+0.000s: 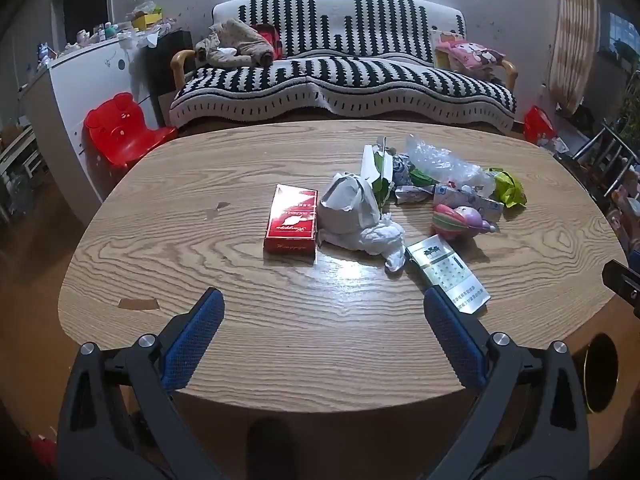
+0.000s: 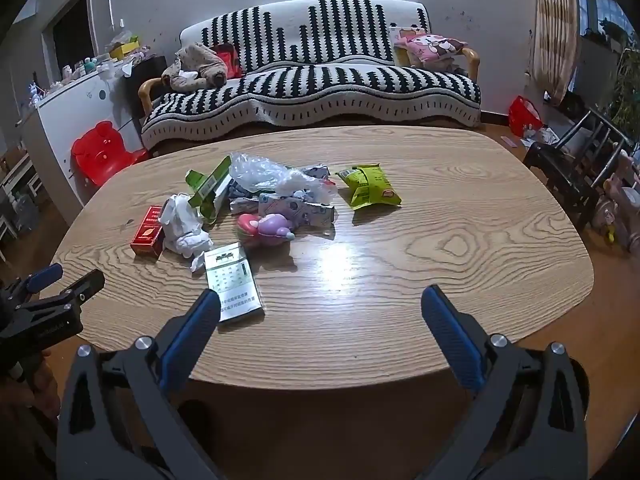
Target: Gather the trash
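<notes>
Risk first. The trash sits bunched at the centre of the wooden table: red cigarette pack, crumpled white tissue, green-and-white pack, clear plastic bag, yellow-green snack packet, and a pink-and-purple toy lying touching the wrappers.

- A wide grab into the heap would likely take the toy along with the rubbish; it does not look like trash.
- Tissue and plastic bag are soft and light; a pinch on a loose edge could drag neighbours or let the piece slip.
- The flat packs lie flush on the glossy top; fingers may skate over instead of getting under an edge.
- A dark round opening at lower right of the left view may be a bin; I cannot tell for sure.

Pose. Left gripper hovers low over the near table edge, jaws spread wide, holding nothing. Right gripper likewise, released and empty, its left finger just beside the green-and-white pack. Both point toward the sofa.
</notes>
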`<state>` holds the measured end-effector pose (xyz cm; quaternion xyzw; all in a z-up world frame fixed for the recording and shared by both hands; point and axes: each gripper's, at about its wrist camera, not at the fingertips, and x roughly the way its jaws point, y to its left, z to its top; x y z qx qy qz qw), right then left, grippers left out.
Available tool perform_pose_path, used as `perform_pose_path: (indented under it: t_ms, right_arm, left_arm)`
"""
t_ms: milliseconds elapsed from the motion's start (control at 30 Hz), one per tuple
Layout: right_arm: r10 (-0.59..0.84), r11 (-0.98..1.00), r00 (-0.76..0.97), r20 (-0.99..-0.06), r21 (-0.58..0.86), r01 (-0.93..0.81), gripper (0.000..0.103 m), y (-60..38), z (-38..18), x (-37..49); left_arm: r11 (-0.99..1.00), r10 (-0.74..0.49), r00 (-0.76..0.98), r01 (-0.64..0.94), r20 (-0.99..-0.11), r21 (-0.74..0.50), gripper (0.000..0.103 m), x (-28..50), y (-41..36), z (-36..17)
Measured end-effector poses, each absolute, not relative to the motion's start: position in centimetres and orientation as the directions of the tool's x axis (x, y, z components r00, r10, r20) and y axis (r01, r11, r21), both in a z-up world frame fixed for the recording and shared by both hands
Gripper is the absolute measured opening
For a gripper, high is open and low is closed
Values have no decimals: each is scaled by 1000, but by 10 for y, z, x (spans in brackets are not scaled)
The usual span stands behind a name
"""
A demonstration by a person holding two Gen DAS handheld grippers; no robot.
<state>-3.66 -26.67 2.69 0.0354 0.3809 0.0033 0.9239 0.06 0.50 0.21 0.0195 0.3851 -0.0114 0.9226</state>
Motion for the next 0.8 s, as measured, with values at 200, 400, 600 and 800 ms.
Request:
perform_pose_path:
  t_ms: [200, 400, 600, 800]
  right_arm:
    - [38, 997, 709, -704, 73, 19, 97, -269, 26, -37]
    - [40, 997, 708, -705, 75, 18, 97, -270, 26, -37]
    - [42, 997, 707, -706, 74, 14, 97, -269, 26, -37]
    - [42, 997, 705, -708, 77, 17, 97, -274, 26, -35]
  left_arm:
    - [999, -2, 704, 32, -711, 30, 97, 1, 6, 1]
    - [999, -5, 702, 35, -712, 27, 97, 1, 5, 2]
    - [999, -5, 702, 35, -712, 27, 97, 1, 5, 2]
    - [999, -4, 701, 33, -713, 26, 97, 0, 6, 1]
